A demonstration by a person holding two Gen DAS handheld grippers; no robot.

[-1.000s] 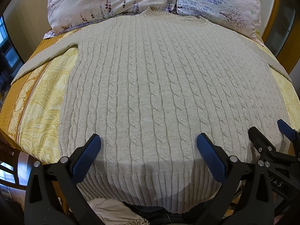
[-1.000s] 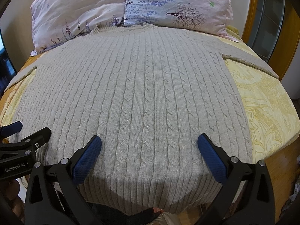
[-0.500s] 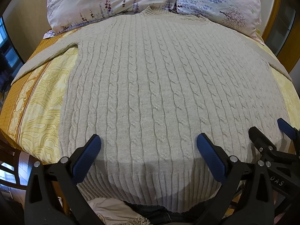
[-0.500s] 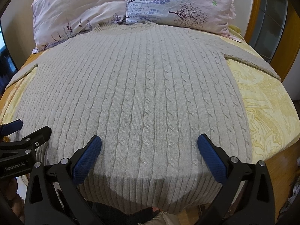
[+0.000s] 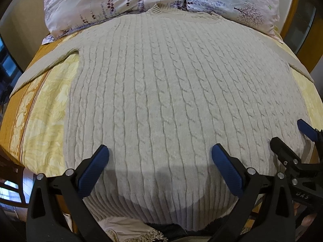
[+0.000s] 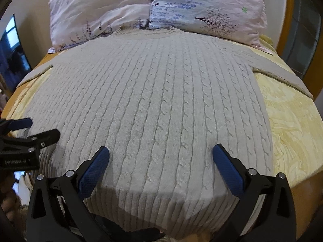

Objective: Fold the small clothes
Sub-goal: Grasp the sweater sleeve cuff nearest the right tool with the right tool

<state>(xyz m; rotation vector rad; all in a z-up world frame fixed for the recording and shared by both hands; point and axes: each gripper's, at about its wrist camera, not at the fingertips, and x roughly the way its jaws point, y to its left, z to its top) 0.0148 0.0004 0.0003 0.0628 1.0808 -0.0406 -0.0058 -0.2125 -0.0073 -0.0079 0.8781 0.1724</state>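
- Plainly, I saw the cable-knit sweater (image 5: 171, 100) spread flat on the yellow bedspread (image 5: 46, 111), its collar touching the two pillows (image 6: 141, 12).
- My left gripper (image 5: 160, 161) hung above the ribbed hem, jaws spread wide, gripping nothing.
- My right gripper (image 6: 161, 161) was likewise released, just beside the left, over the hem.
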